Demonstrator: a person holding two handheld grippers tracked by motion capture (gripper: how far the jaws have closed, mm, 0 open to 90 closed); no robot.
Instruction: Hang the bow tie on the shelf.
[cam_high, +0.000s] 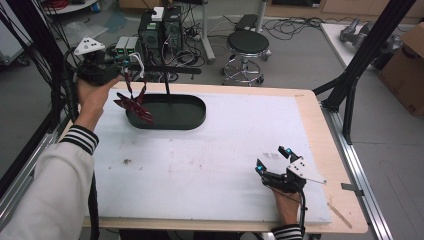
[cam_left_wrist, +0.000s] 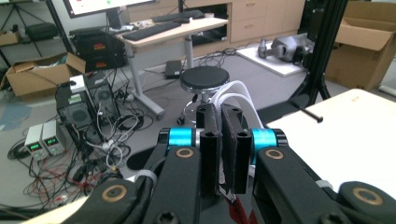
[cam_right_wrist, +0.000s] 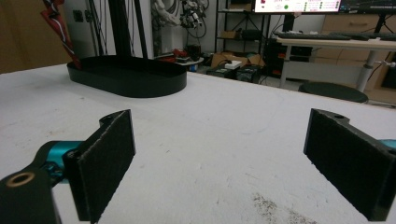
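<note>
Hanging point-down over the near-left end of the black oval tray (cam_high: 187, 116) — a red-and-black folded-paper ornament (cam_high: 134, 104), pinched at its top by the left gripper (cam_high: 125, 75), jaws clamped together; right gripper (cam_high: 272, 160) wide apart, well off near the table's (cam_high: 200, 165) right edge.

A dark red bag (cam_high: 134, 102) hangs over a black oval tray (cam_high: 172, 112) on a white, speckled table (cam_high: 200, 160).
</note>
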